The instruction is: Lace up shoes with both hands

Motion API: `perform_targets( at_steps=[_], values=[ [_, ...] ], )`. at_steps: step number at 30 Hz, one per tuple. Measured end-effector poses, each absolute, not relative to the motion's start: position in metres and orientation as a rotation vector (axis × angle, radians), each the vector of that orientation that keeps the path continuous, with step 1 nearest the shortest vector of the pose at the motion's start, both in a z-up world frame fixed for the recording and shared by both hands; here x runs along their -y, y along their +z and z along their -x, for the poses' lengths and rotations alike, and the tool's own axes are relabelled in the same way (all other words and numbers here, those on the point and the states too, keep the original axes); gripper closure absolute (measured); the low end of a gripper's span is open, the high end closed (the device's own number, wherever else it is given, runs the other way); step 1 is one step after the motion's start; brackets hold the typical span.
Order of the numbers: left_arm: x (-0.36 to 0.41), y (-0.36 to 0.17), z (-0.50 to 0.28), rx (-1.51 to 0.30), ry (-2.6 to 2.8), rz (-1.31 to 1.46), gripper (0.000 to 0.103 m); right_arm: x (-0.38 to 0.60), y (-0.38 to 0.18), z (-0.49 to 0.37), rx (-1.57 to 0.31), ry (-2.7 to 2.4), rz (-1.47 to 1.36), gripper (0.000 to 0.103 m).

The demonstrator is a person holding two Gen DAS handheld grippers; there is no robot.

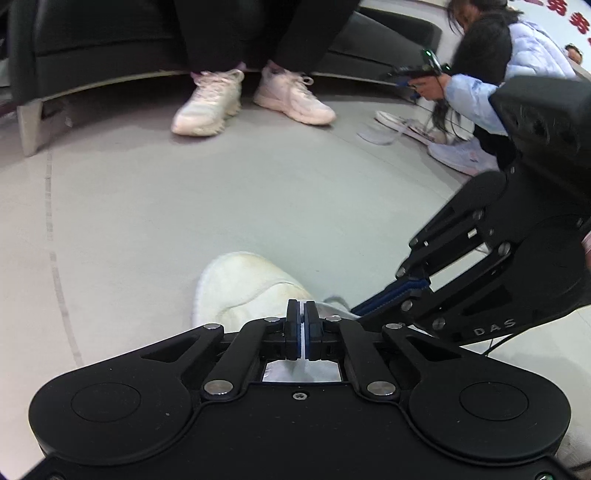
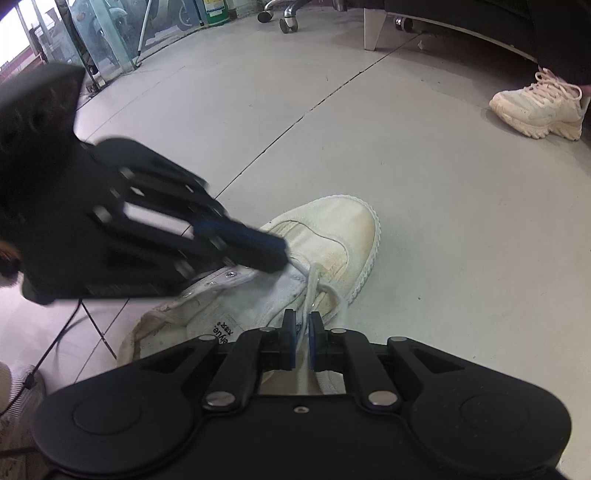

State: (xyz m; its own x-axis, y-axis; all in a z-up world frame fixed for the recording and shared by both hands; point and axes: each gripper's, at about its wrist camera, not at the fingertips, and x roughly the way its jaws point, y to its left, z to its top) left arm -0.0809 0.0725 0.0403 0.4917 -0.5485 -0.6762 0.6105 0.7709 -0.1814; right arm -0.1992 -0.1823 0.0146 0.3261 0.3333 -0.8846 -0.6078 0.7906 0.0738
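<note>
A worn white canvas shoe (image 2: 325, 236) lies on the grey floor, toe pointing away; its toe also shows in the left wrist view (image 1: 240, 284). My left gripper (image 1: 303, 310) is shut over the shoe's tongue, a thin white strip of lace or fabric between its pads. In the right wrist view the left gripper (image 2: 273, 254) reaches in from the left, tips at the top eyelets. My right gripper (image 2: 303, 321) has its jaws a narrow gap apart around a white lace (image 2: 312, 288) that runs up between them. In the left wrist view the right gripper (image 1: 364, 308) comes in from the right.
A seated person's two white sneakers (image 1: 207, 107) rest by a dark sofa (image 1: 92, 44) ahead. Another person (image 1: 491, 74) crouches at the right with a gripper and shoes on the floor. Chair wheels (image 2: 288, 18) and a glass door (image 2: 99, 40) stand farther off.
</note>
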Motion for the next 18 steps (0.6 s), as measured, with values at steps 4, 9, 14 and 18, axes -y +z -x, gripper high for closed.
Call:
perform_targets(
  at_steps=[4,9,14,18],
  values=[
    [-0.088,0.057,0.085,-0.781,-0.71,-0.041,0.102,0.176,0.02,0.206,-1.022,0.652,0.349,0.097],
    [-0.088,0.063,0.092,-0.775,-0.705,-0.065,0.102,0.15,0.043,0.226,-0.752,0.777,0.605,0.097],
    [-0.085,0.069,0.095,-0.764,-0.702,-0.09,0.102,0.131,0.027,0.233,-0.651,0.867,0.836,0.097],
    [-0.089,0.071,0.095,-0.762,-0.698,-0.062,0.102,0.133,0.02,0.229,-0.659,0.872,0.852,0.097]
  ],
)
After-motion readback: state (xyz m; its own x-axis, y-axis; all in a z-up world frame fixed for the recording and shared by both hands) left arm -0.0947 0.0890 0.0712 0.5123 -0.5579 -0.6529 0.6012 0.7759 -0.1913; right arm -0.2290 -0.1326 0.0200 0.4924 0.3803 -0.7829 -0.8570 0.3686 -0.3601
